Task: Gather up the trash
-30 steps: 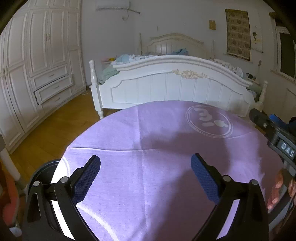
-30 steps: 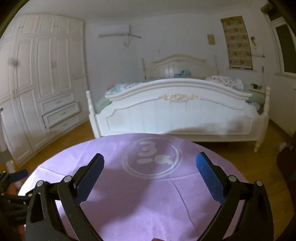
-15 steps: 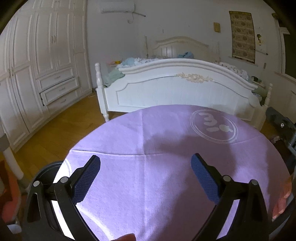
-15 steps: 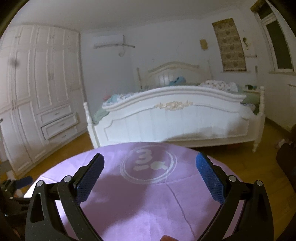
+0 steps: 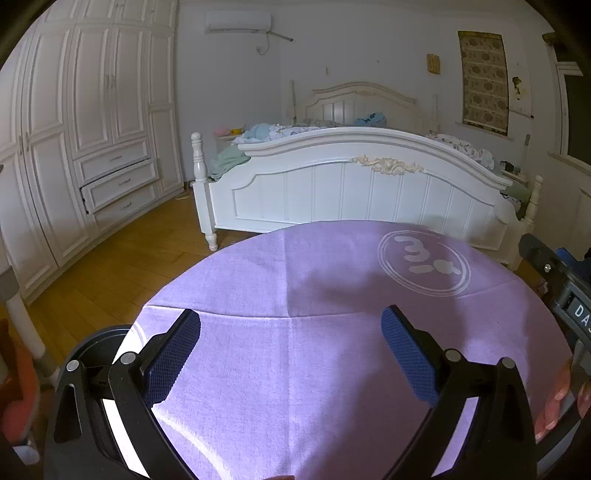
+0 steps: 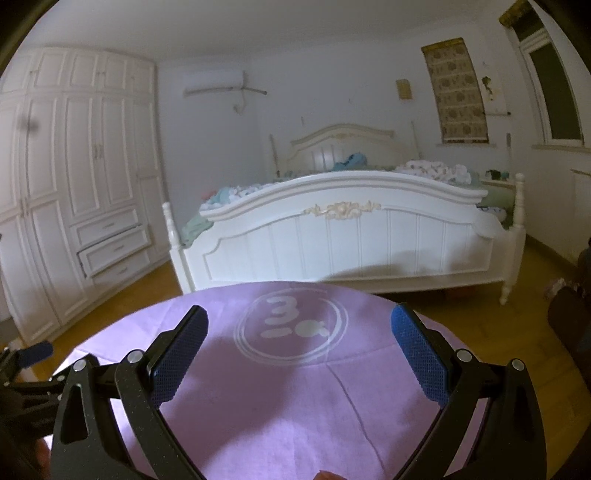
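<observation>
Held the left gripper [image 5: 291, 321] low over the purple cloth [image 5: 295, 398], jaws spread wide apart, nothing between the blue pads [image 5: 173, 354]. Held the right gripper [image 6: 299, 315] just the same over the cloth's far side, jaws wide apart and gripping nothing, lined up on the white round logo [image 6: 291, 328] printed there. Caught the body of the right gripper poking in at the right edge of the left view, with a hand [image 5: 557, 402] wrapped under it. Saw only creases and shadow on the cloth in both views. Could not tell from either camera where the trash lay. Spotted a dark round rim [image 5: 92, 343] just beside the cloth's left edge, low in the left view, too hidden to name. Looked past the cloth to a white bed [image 5: 351, 195] piled with rumpled bedding [image 5: 266, 133], well apart from both grippers. Took in a white wardrobe [image 5: 92, 129] along the left wall, with one drawer [image 5: 118, 184] slightly out. Noted wooden floor [image 5: 110, 258] between the wardrobe and the bed, and an air conditioner [image 5: 238, 22] high on the back wall.
</observation>
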